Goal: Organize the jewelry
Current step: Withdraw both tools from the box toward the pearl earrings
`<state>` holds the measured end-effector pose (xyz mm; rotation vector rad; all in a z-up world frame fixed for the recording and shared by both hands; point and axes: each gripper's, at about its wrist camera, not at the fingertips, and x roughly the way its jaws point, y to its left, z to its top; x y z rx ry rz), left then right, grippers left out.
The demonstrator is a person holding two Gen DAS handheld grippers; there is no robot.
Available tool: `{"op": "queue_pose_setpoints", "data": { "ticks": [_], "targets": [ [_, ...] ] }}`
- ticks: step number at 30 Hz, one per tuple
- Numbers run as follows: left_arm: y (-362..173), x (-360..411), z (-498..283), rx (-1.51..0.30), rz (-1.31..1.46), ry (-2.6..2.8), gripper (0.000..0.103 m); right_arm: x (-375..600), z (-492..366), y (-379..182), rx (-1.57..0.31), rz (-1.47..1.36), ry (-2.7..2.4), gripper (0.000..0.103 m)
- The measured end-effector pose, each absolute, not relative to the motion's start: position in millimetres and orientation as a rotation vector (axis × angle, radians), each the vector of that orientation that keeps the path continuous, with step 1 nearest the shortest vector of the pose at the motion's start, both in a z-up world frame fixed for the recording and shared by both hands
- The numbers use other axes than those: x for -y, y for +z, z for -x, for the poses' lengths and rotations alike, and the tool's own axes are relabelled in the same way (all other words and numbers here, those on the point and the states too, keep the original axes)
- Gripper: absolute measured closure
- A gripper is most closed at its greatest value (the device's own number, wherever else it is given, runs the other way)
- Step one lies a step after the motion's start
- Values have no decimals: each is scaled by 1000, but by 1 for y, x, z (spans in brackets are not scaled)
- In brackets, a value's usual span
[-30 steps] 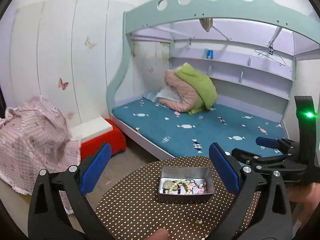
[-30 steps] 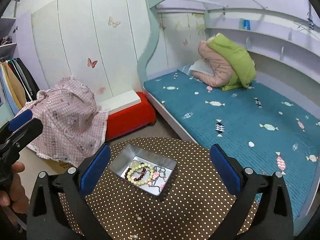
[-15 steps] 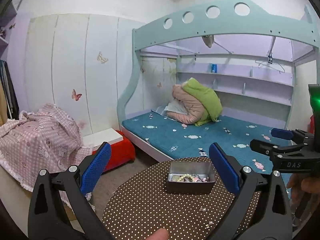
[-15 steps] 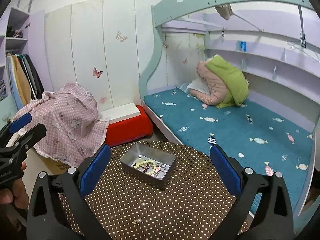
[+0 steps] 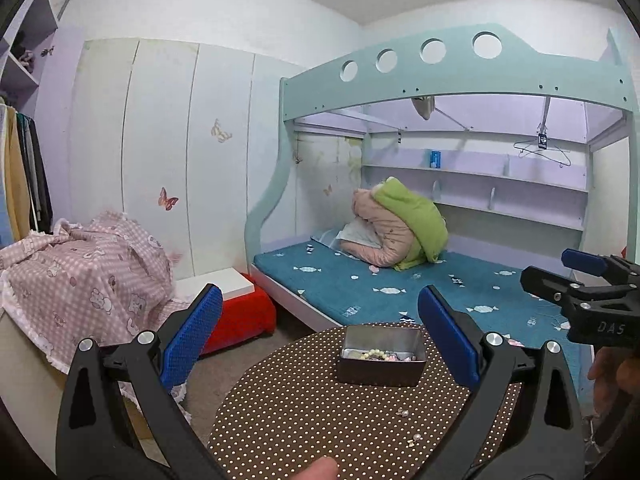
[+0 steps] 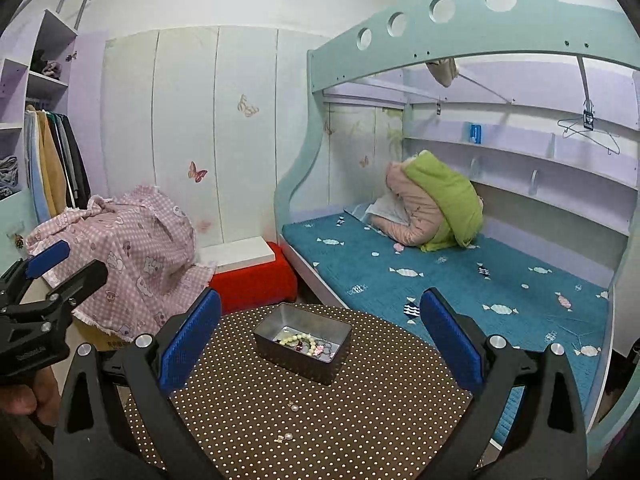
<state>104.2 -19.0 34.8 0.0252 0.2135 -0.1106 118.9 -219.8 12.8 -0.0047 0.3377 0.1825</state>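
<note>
We held the left gripper [image 5: 320, 336] and the right gripper [image 6: 320, 336] above the dotted table [image 6: 360, 420], both with jaws spread wide and grasping nothing. The tin [image 6: 303, 343] sat toward the table's far side, holding a pale bead bracelet [image 6: 298, 338] among other pieces. Two small earrings [image 6: 291, 420] lay loose on the table, nearer than the tin.

Both grippers sit farther back and higher than 1 s ago. From the left gripper [image 5: 320, 328], the metal tin [image 5: 380, 354] now shows mostly its side wall near the table's [image 5: 300, 420] far edge, its beads barely visible. From the right gripper [image 6: 320, 328], the tin [image 6: 302, 342] looks smaller and more tabletop [image 6: 360, 420] shows, with 2 loose beads [image 6: 294, 407] near the front edge.
</note>
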Motion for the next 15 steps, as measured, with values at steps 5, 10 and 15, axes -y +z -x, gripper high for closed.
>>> {"op": "queue_pose_setpoints", "data": {
  "ticks": [5, 10, 15],
  "targets": [
    [28, 13, -99, -220, 8, -102, 5, 216, -109, 9, -324, 24, 174, 7],
    [16, 5, -93, -226, 31, -83, 5, 212, -102, 3, -316, 52, 158, 7],
    [3, 2, -92, -250, 33, -72, 5, 208, -109, -21, -374, 70, 161, 7]
  ]
}}
